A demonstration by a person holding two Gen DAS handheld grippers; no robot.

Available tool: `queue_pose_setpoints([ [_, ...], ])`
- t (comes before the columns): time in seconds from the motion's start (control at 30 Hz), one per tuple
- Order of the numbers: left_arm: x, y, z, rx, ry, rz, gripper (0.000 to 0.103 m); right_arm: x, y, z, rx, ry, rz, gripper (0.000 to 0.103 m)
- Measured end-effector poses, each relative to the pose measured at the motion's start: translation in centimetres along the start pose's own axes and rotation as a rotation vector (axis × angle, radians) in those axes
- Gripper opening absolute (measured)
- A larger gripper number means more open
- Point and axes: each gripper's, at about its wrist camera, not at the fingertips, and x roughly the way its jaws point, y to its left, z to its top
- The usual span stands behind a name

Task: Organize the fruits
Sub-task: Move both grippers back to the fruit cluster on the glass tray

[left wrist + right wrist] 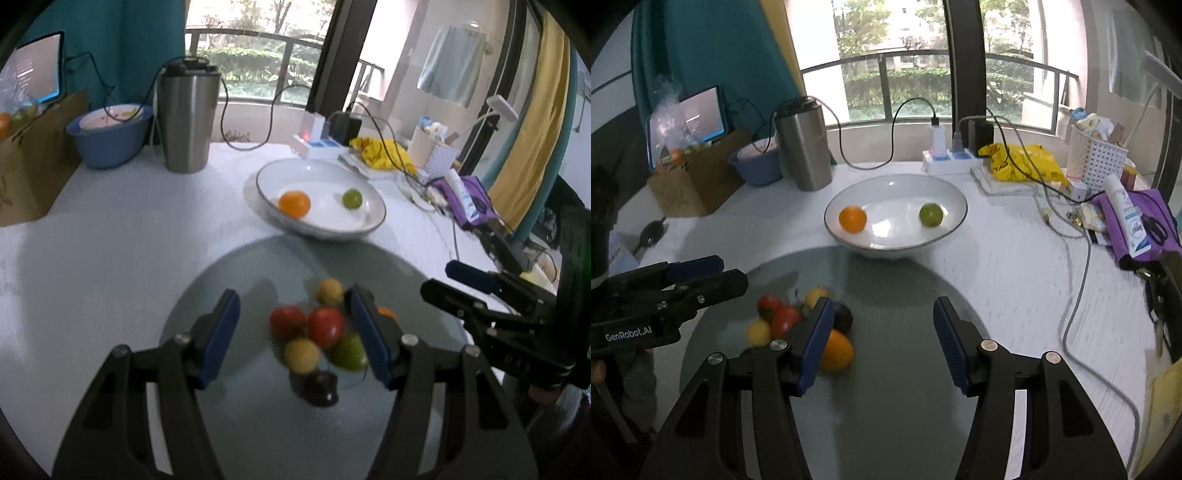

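I am holding the left hand-held gripper (293,332) wide open over the fruit pile (316,336) on the grey glass disc (236,280), gripping nothing. My right hand-held gripper (882,341) is hanging open and empty beside the pile. Farther along the bench (1004,266), the white bowl (849,199) is holding an orange (852,218) and a green fruit (931,214).

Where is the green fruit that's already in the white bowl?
In the right wrist view, the green fruit sits on the right side of the white bowl, apart from the orange fruit on the left.
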Motion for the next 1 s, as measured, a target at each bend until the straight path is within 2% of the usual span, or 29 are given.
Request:
queue_pose_setpoints([
  [0.3,-0.8,-0.2,-3.2,0.015,0.045,0.001,0.065,0.1,0.2,-2.4,-0.001,0.033,0.009,0.059],
  [0.57,-0.3,-1.8,-6.0,0.087,0.110,-0.011,0.065,0.2,0.9,-3.9,-0.020,0.054,0.019,0.059],
  [0.97,1.7,-2.4,-5.5,0.166,0.131,0.044,0.064,1.2,1.5,-4.2,-0.052,0.079,0.061,0.058],
  [1.0,1.8,-2.4,-5.4,0.167,0.131,0.042,0.059,1.3,1.6,-4.1,-0.053,0.080,0.065,0.058],
])
